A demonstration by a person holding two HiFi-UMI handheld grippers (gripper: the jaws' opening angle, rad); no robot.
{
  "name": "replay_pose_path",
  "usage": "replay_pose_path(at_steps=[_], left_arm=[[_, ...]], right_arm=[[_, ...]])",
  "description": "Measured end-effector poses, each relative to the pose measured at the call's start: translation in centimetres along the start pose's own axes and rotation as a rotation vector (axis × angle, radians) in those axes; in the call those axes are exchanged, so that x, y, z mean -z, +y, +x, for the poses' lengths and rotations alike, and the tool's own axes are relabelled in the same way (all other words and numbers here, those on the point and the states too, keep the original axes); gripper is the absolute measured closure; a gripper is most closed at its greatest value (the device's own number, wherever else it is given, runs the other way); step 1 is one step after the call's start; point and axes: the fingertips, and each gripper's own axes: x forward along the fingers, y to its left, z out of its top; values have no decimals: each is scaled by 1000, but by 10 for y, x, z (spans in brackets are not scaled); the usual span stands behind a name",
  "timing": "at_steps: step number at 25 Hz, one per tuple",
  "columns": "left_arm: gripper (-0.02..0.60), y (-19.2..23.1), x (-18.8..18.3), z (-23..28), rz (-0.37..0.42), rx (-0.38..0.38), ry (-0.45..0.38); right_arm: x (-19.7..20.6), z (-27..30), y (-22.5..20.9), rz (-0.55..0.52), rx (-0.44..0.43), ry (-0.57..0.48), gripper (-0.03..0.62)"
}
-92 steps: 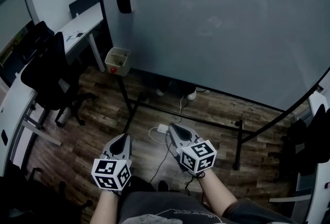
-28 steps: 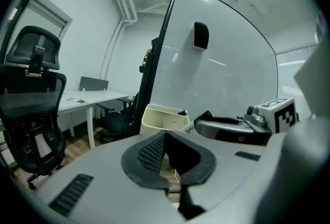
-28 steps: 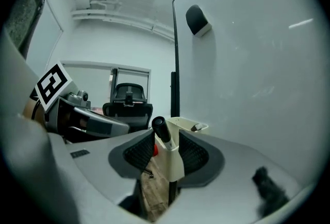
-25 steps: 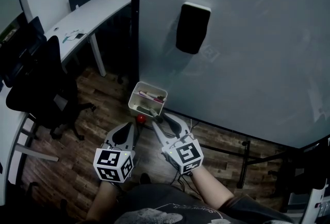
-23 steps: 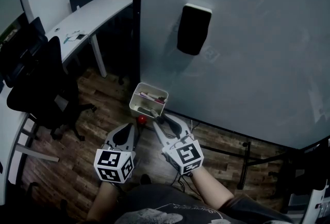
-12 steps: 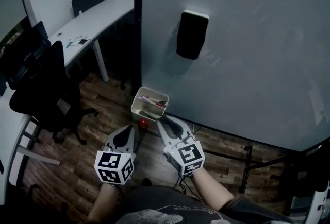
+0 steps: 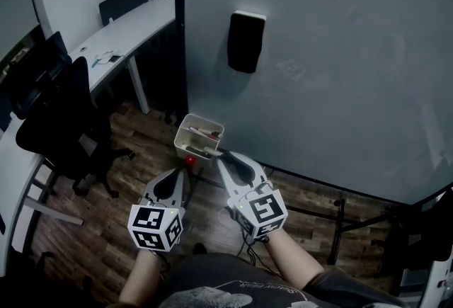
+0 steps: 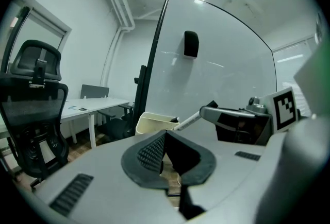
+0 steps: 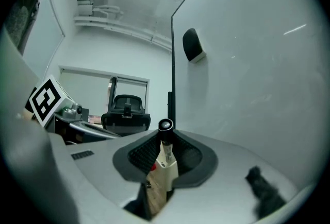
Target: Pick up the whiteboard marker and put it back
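The whiteboard marker (image 9: 165, 126), white with a black cap, is clamped between the pads of my right gripper (image 9: 166, 147); the jaws have just been closing on it. In the head view the right gripper (image 7: 221, 156) holds the marker (image 7: 210, 151) just right of the cream pen tray (image 7: 182, 137), with one end over the tray's near rim. The left gripper view shows the marker (image 8: 188, 120) slanting down from the right gripper toward the tray (image 8: 149, 121). My left gripper (image 7: 172, 175) hangs shut and empty below and left of the tray, its pads (image 8: 149, 152) meeting at the tip.
A large whiteboard (image 7: 340, 52) on a wheeled stand fills the right side, with a black eraser (image 7: 245, 42) stuck to it. More markers lie in the tray, and a red knob (image 7: 190, 160) sits beneath it. A black office chair (image 7: 60, 115) and a white desk (image 7: 120, 30) stand on the left.
My right gripper's jaws went from wide apart at the tray to shut on the marker. Both grippers have risen a little, and the marker has been drawn up towards the tray's rim.
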Motion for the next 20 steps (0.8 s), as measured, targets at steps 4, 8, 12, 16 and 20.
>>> replay_pose_path(at_steps=[4, 8, 12, 16, 20], left_arm=[[569, -15, -1, -15, 1, -11, -16], [569, -31, 1, -31, 3, -22, -26], [568, -47, 3, -47, -4, -32, -44], [569, -64, 11, -64, -8, -40, -54], [569, -84, 18, -78, -6, -43, -59]], right_arm=[[-14, -26, 2, 9, -5, -31, 514], [-18, -50, 9, 2, -19, -37, 514], [-17, -73, 18, -2, -33, -36, 514], [-11, -98, 30, -12, -47, -31, 514], [-7, -124, 37, -12, -59, -23, 514]])
